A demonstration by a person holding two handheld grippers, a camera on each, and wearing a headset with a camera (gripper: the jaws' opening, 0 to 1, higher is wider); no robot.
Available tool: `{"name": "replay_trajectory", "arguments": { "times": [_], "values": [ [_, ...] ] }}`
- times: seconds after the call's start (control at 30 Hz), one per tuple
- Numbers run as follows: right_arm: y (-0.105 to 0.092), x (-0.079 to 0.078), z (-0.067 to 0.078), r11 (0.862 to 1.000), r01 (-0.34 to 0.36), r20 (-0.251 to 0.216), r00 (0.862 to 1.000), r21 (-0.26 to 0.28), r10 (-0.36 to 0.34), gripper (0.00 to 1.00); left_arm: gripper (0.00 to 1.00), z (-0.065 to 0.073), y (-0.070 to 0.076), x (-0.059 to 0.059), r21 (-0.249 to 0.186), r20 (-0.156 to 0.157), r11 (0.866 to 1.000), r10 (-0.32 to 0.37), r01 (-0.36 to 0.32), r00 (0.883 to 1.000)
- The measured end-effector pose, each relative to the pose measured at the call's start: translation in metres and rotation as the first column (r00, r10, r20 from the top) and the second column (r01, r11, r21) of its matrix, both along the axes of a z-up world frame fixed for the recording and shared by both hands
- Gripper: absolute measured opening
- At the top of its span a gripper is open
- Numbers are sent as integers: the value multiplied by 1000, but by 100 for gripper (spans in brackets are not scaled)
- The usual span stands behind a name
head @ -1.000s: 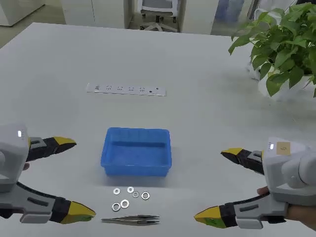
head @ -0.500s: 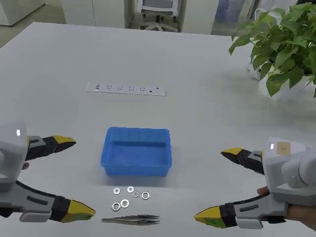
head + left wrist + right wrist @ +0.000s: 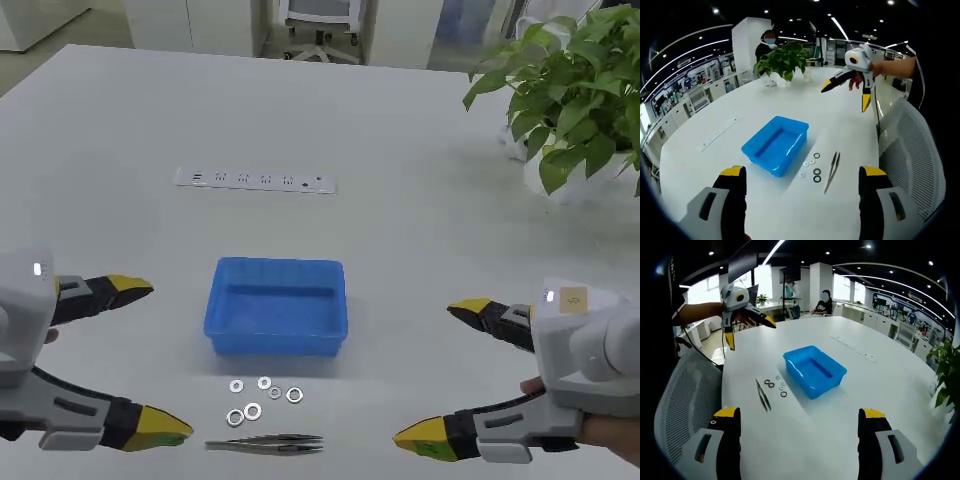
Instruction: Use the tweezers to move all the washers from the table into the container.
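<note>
A blue container (image 3: 277, 306) stands on the white table, also seen as the container (image 3: 775, 144) and the container (image 3: 814, 369). Several small washers (image 3: 264, 397) lie in front of it, with metal tweezers (image 3: 264, 443) just nearer to me. The washers (image 3: 811, 168) and tweezers (image 3: 832, 170) lie between my jaws in the left gripper view, the washers (image 3: 776, 385) and tweezers (image 3: 762, 394) in the right gripper view. My left gripper (image 3: 150, 360) hovers wide open left of them, and my right gripper (image 3: 445, 372) hovers wide open on the right. Both hold nothing.
A white power strip (image 3: 255, 181) lies beyond the container. A potted plant (image 3: 570, 95) stands at the table's far right. An office chair (image 3: 320, 22) is behind the table's far edge, and a mesh chair (image 3: 682, 405) is at the near edge.
</note>
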State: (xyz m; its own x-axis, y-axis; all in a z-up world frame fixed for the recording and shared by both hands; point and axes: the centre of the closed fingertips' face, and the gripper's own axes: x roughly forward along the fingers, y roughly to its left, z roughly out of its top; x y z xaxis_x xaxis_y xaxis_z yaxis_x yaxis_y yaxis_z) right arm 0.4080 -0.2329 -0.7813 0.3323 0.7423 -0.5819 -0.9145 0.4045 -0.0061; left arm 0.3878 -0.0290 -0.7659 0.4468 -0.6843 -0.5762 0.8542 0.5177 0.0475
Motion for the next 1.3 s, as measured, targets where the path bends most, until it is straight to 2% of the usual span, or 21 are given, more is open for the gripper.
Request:
{"name": "replay_trajectory", "arguments": {
  "times": [1.3],
  "values": [
    [0, 2, 1, 1000, -6, 20, 1000, -5, 6, 96, 98, 1, 1, 0, 2, 10, 1000, -11, 11, 1000]
  ]
}}
